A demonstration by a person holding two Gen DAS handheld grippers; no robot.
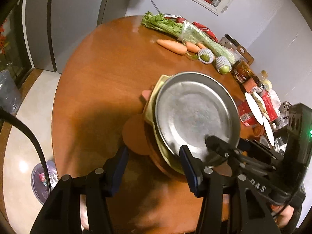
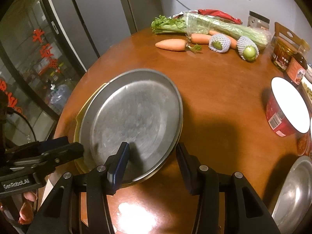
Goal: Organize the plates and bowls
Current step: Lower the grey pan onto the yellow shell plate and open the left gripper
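The steel plate (image 2: 132, 120) sits on top of a stack near the table's (image 1: 101, 74) left edge: under it a yellow dish (image 1: 154, 97), and below that brownish plates (image 1: 136, 134) peeking out on the left. The steel plate looks a little off-centre on the yellow dish, so the step in hand is probably settling it squarely. The right gripper (image 2: 151, 163) straddles the plate's near rim, one finger over the plate's inside and the other outside the rim; its fingers are spread and I cannot see either pad pressing the metal. The left gripper (image 1: 156, 167) is at the stack's near-left edge, fingers also apart, with the stack's edge between them but no clear contact. To do this well, nudge the rim gently with both grippers from opposite sides so the plate slides rather than tips, and keep the push low and level. The metal will likely skate on the dish. A second steel plate (image 2: 296, 193) waits at the right, beside a red tub (image 2: 280, 115); vegetables (image 2: 197, 37) lie well apart at the far side.
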